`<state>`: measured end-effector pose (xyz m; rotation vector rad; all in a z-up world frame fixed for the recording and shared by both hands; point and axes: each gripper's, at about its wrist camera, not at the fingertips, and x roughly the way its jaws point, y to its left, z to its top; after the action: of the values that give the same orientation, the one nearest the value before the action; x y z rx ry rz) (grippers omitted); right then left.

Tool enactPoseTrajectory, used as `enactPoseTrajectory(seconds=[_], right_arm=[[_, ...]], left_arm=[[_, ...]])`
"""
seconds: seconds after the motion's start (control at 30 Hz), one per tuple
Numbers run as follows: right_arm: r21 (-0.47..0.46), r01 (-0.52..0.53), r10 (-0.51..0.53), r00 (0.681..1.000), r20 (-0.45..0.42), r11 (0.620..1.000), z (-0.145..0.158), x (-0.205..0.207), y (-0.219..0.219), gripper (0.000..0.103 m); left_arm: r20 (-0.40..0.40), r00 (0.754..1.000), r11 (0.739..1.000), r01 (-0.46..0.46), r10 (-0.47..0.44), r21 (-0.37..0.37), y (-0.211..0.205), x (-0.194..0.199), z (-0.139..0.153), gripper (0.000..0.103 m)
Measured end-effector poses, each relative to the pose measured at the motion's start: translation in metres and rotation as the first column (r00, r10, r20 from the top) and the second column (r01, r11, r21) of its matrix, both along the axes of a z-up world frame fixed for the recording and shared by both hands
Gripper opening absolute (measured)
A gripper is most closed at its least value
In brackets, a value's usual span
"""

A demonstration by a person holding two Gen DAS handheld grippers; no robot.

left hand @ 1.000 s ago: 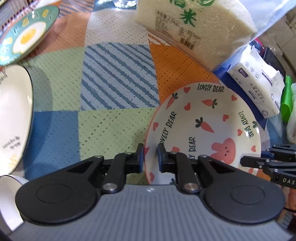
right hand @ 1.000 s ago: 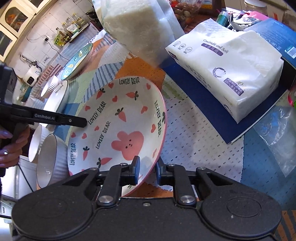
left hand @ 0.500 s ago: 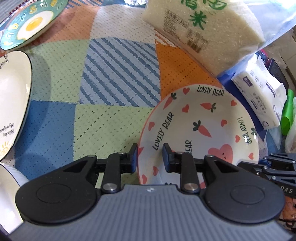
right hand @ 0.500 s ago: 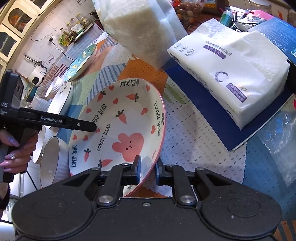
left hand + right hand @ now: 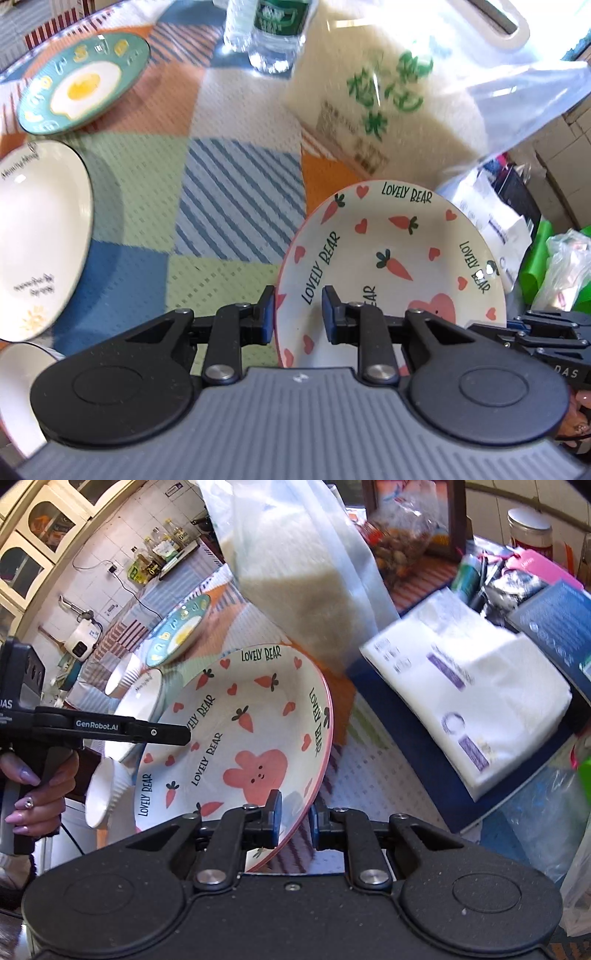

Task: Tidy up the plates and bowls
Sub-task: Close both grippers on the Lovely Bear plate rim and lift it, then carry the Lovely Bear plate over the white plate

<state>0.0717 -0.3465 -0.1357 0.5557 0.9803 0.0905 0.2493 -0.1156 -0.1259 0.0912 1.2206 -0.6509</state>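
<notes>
Patchwork tablecloth [image 5: 236, 192] in orange, green and blue stripes covers my table, crowded by a rice bag [image 5: 373, 110] and tissue pack [image 5: 476, 701]; tiled kitchen wall [image 5: 122, 542] behind. I hold the Lovely Bear plate [image 5: 255, 738] tilted above the cloth: right gripper [image 5: 294, 821] clamps its near rim, left gripper [image 5: 298, 314] straddles the opposite rim, closing.

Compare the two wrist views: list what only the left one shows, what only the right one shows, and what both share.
Left wrist only: a water bottle behind the rice bag.
Right wrist only: the hand holding the left tool, kitchen cabinets and a tissue pack.
Both: the Lovely Bear plate, its rim between each tool's fingers, the fried-egg plate, the rice bag and the patchwork mat.
</notes>
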Motion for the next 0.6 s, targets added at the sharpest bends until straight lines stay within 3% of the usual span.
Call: enactPoseTrajectory(seconds=[0.33, 0.6], right_arm=[[-0.016, -0.102, 0.103, 0.992, 0.067, 0.995, 0.042, 0.041, 0.029, 0.02], [-0.015, -0.24, 0.241, 0.965, 0.102, 0.971, 0.06, 0.094, 0.066, 0.02]], left_arm=[[0.043, 0.993, 0.994, -0.105, 0.107, -0.039, 0.056, 0.02, 0.044, 0.023], [0.075, 0.967, 0.97, -0.239, 0.242, -0.049, 0.116, 0.042, 0.066, 0.023]])
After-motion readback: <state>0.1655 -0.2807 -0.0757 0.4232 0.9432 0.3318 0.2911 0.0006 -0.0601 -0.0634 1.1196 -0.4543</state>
